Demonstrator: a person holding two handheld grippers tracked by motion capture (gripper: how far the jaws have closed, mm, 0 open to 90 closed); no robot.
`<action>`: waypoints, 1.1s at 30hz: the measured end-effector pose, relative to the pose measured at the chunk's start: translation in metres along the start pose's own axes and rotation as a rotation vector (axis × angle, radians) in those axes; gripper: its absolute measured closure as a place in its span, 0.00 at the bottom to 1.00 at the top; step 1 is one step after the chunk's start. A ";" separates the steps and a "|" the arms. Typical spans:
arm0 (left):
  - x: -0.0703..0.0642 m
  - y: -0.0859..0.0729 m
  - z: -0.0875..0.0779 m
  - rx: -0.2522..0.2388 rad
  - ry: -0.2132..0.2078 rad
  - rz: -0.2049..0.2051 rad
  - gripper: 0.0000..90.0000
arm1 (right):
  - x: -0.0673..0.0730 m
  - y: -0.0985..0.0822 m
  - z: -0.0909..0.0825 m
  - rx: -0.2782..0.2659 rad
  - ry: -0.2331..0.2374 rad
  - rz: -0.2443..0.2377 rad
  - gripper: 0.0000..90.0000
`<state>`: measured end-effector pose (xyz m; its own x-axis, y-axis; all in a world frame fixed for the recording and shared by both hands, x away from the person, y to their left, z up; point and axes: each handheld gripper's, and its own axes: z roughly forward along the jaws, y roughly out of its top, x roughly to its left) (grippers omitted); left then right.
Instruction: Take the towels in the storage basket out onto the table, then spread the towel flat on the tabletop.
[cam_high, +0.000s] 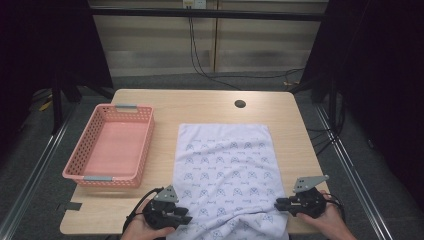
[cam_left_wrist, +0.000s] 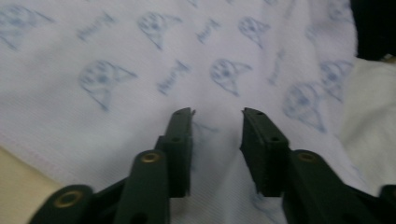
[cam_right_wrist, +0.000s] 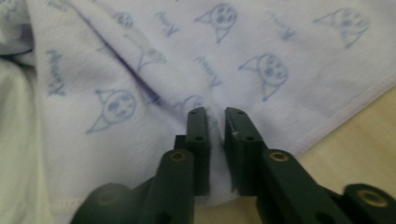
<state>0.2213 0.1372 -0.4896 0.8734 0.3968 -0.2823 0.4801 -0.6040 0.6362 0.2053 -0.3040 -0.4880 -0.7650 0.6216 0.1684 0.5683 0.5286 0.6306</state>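
Right gripper view: right claw (cam_right_wrist: 215, 114) pinches a towel (cam_right_wrist: 140, 70) fold; left claw (cam_left_wrist: 217, 114) gapes over it.

left tool (cam_high: 186, 218) – jaws apart, level | right tool (cam_high: 278, 204) – jaws nearly together, level

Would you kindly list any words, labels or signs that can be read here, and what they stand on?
Small blue script word, repeated between cat-like faces on the white towel: too blurred to read in any view.
Pink basket: no text visible.
Table: no text visible.
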 end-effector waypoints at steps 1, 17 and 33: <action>0.003 0.003 0.001 -0.018 0.027 0.000 0.69 | 0.000 0.000 0.000 0.000 0.000 0.000 0.81; 0.073 0.075 0.027 -0.117 0.175 -0.076 0.68 | -0.042 0.052 0.024 -0.130 -0.160 0.127 0.48; 0.075 0.053 0.034 -0.111 0.214 0.002 0.95 | -0.049 0.054 0.046 -0.058 -0.221 0.055 0.85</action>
<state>0.3152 0.1116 -0.5018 0.8317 0.5399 -0.1299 0.4558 -0.5301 0.7150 0.2878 -0.2793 -0.4972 -0.6451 0.7632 0.0379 0.5839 0.4604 0.6686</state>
